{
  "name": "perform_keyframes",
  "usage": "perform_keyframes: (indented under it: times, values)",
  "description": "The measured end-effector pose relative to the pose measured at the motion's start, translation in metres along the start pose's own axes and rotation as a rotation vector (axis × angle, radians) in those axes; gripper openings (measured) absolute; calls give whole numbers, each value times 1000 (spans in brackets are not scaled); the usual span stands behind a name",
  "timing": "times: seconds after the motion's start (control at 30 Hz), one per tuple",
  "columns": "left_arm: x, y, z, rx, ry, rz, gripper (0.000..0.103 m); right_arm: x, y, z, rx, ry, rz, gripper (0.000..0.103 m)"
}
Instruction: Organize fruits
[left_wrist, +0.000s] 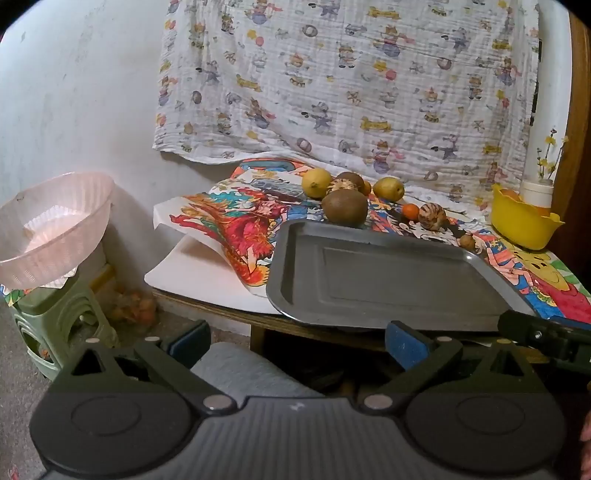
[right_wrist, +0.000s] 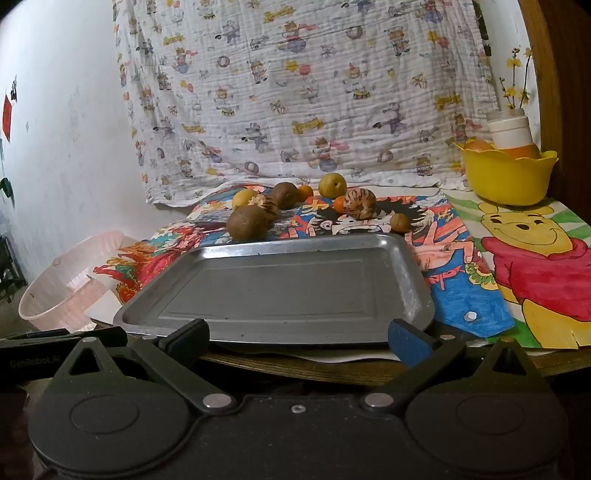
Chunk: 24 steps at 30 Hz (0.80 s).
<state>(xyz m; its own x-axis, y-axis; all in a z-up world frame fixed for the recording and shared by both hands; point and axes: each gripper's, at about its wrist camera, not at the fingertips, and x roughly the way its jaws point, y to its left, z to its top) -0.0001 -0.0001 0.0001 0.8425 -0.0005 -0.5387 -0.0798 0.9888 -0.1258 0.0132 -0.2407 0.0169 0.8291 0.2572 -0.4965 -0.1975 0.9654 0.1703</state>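
Observation:
An empty metal tray (left_wrist: 369, 280) (right_wrist: 288, 284) lies at the near edge of the table. Behind it several fruits sit in a loose group: a brown kiwi (left_wrist: 344, 206) (right_wrist: 247, 222), two yellow lemons (left_wrist: 316, 182) (left_wrist: 388, 188), a small orange (left_wrist: 410, 211) and a mottled round fruit (left_wrist: 432, 216) (right_wrist: 360, 203). My left gripper (left_wrist: 297, 341) is open in front of the table edge, left of the tray's middle, holding nothing. My right gripper (right_wrist: 299, 336) is open at the tray's near rim, also holding nothing.
A yellow bowl (left_wrist: 522, 223) (right_wrist: 506, 177) with fruit stands at the back right by a white jar (right_wrist: 511, 131). A pink basket (left_wrist: 55, 229) (right_wrist: 70, 288) rests on a green stool (left_wrist: 62, 325) left of the table. Cartoon drawings (right_wrist: 535, 258) cover the table; a printed cloth (left_wrist: 343, 77) hangs behind.

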Motion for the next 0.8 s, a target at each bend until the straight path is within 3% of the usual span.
perform_keyframes:
  times: [0.8]
  values:
    - [0, 0, 0, -9, 6, -7, 102, 0, 1, 0, -5, 1, 0, 103]
